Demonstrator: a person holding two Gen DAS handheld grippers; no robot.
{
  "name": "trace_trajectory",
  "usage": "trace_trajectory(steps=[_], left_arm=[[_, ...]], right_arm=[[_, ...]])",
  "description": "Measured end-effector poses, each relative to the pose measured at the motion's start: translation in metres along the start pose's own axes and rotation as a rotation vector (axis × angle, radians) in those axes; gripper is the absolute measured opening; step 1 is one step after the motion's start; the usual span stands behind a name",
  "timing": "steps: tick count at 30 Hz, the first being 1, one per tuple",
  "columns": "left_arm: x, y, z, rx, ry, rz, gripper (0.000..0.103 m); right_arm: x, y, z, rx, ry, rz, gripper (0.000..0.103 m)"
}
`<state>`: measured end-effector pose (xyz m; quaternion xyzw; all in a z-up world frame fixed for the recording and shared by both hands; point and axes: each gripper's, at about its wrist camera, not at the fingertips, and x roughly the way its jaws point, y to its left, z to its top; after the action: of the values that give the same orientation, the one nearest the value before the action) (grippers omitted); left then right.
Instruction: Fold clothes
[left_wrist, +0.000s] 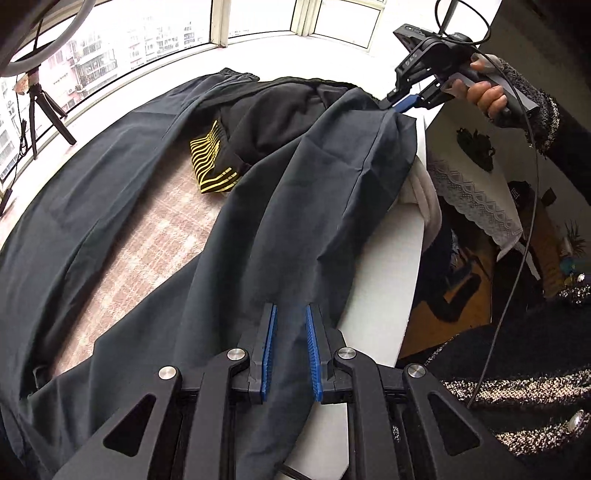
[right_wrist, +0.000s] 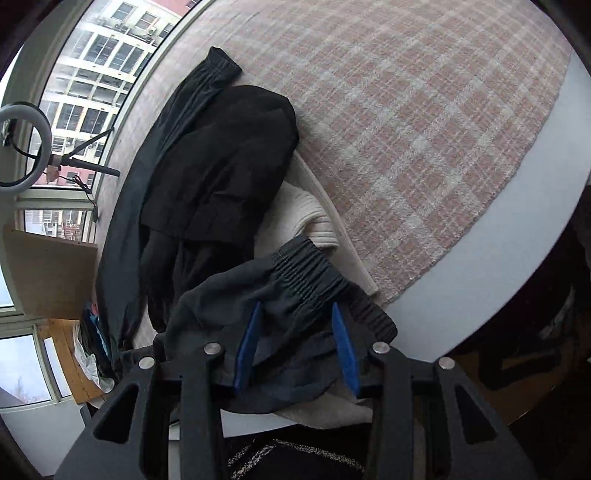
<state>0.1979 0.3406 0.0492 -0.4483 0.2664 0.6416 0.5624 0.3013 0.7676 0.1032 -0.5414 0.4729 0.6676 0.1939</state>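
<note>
Dark grey trousers (left_wrist: 110, 184) lie spread over the table, one leg (left_wrist: 314, 206) running toward me. My left gripper (left_wrist: 291, 308) is shut on that leg, with the cloth pinched between its blue pads. Far right, a hand holds my right gripper (left_wrist: 400, 103), which is shut on the trousers' upper edge and lifts it slightly. In the right wrist view the elastic waistband (right_wrist: 314, 277) sits bunched between the right gripper's (right_wrist: 295, 308) blue fingers.
A black garment with yellow stripes (left_wrist: 214, 162) lies under the trousers, also black in the right wrist view (right_wrist: 229, 158). A white knit piece (right_wrist: 295, 210) lies beside it. A pink checked cloth (right_wrist: 424, 129) covers the white table (right_wrist: 498, 266). A ring light on a tripod (left_wrist: 40, 99) stands by the window.
</note>
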Motion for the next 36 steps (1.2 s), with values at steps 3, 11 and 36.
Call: trace_trajectory(steps=[3,11,36], left_arm=[[-0.004,0.001,-0.001,0.009,-0.01,0.009,0.015],[-0.03,0.034,-0.006,-0.101,-0.058,-0.001,0.015],[-0.054,0.071,-0.103,-0.386,0.043,0.144,0.02]], right_arm=[[-0.011,0.01,-0.007,-0.026,-0.054,-0.013,0.003],[-0.164,0.114,-0.043,-0.337,-0.415,0.285,0.003],[-0.106,-0.034,-0.021,-0.244,-0.365,0.097,0.043]])
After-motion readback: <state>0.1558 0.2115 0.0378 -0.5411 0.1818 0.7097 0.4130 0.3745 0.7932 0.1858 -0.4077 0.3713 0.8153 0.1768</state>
